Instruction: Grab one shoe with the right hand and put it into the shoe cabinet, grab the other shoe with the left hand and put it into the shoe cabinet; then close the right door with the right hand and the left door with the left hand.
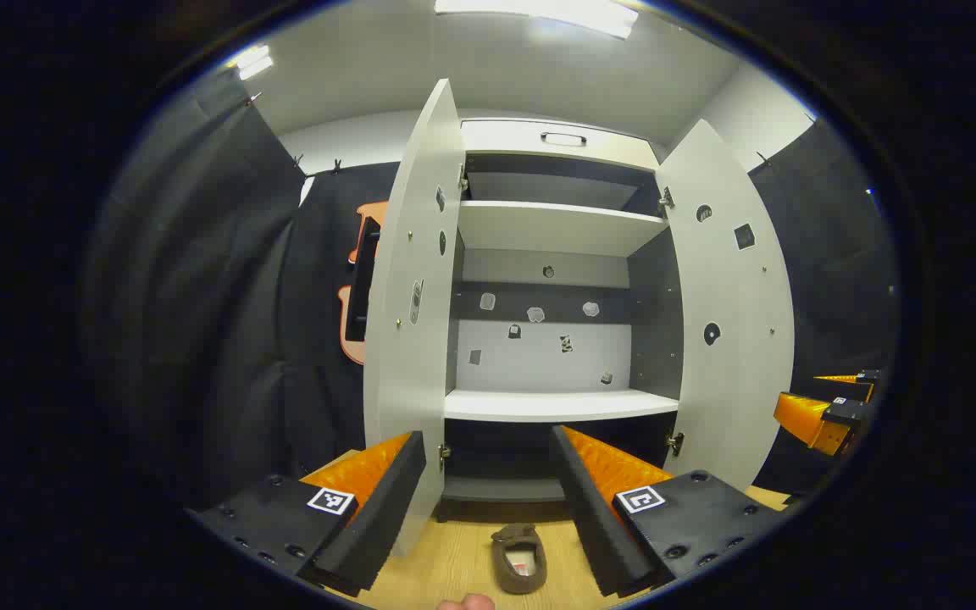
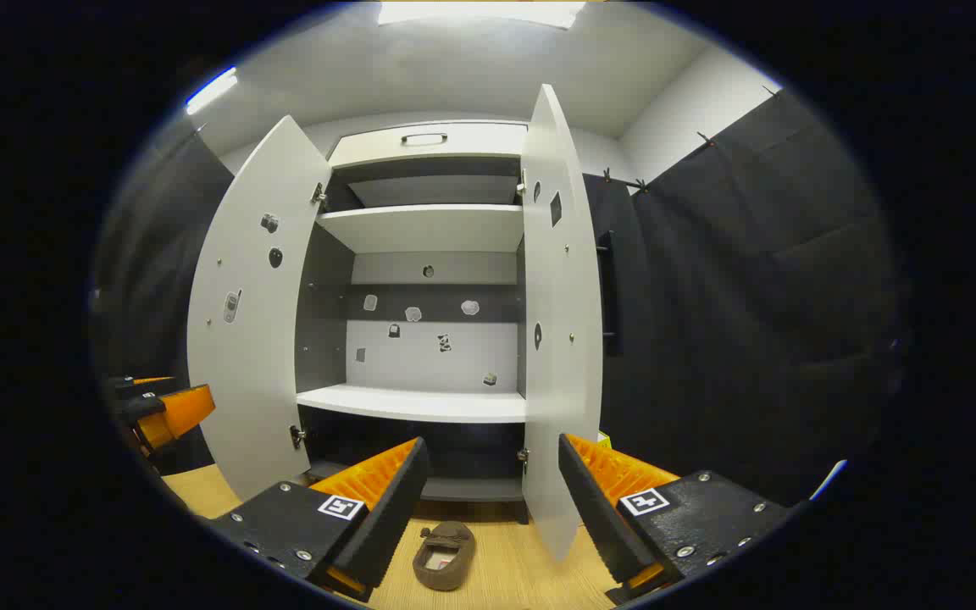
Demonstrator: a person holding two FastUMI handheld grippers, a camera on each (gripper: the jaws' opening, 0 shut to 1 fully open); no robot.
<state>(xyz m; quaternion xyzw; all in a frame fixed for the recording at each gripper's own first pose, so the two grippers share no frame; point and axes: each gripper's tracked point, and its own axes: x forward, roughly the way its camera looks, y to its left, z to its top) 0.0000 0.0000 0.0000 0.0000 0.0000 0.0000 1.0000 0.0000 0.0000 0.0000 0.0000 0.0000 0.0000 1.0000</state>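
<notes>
Both tongs released, jaws spread, nothing between them: left tongs (image 1: 488, 500), right tongs (image 2: 488, 508). Each is aimed at the shoe cabinet (image 1: 560, 405), likely lining up a pick. A brown shoe (image 1: 519, 557) lies on the wooden floor (image 1: 454, 559) just before the cabinet's bottom edge, opening up; the right gripper view has a shoe (image 2: 445, 555) likewise, possibly the same one. Left door (image 1: 410, 296) and right door (image 2: 562, 339) stand wide open, so the shelves are reachable. No shoe stowed yet.
</notes>
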